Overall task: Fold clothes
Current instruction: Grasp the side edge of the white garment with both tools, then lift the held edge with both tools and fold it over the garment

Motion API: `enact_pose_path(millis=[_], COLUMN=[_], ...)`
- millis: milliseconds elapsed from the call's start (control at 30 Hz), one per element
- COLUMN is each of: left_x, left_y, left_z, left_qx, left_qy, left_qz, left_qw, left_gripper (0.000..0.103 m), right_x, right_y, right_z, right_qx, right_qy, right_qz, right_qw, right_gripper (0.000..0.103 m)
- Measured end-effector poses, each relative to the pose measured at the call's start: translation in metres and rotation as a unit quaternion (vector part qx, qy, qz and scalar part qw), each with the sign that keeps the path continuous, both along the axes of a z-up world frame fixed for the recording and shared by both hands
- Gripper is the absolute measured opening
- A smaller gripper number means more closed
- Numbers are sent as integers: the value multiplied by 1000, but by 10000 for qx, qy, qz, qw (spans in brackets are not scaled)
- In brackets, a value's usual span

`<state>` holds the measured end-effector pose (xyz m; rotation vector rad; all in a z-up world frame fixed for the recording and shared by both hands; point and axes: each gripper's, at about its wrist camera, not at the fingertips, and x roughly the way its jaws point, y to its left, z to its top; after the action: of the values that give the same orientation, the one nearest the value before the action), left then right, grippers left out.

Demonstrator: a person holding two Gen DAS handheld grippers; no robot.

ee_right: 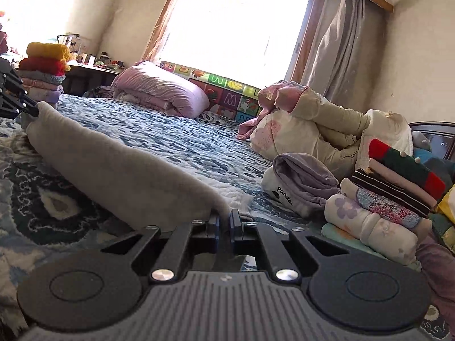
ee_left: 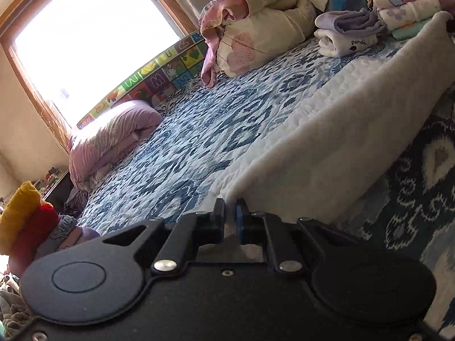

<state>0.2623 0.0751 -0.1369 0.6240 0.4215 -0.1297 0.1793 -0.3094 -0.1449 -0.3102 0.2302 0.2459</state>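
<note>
The white quilted cloth (ee_left: 341,119) hangs just above the blue patterned bed (ee_left: 182,142), its long edge stretched from the left gripper (ee_left: 230,213) to the right gripper (ee_right: 224,218), each pinched tight on one corner, so neither hand is nearer the fold line.

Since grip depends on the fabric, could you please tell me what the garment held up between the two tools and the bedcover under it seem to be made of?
Garment: looks like soft fleece or brushed knit, matte pale grey-white, with a fuzzy, thick, rounded edge; the exact fibre is unclear.
Bedcover: seems quilted woven cotton or similar, matte blue-and-white print, with stitched puckering visible.
</note>
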Motion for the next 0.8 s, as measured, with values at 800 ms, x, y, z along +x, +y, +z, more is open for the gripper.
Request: enact_pose_path(millis=[800], left_x=[125], left_y=[4], left_z=[-3], left_qx=[-272], left_qy=[268], left_qz=[345], left_qw=[9987], left_gripper=[7], right_x=[204], right_y=[-2], right_z=[-2], right_qx=[969], right_qy=[798], right_qz=[-501], right_qw=[9908], right_gripper=[7])
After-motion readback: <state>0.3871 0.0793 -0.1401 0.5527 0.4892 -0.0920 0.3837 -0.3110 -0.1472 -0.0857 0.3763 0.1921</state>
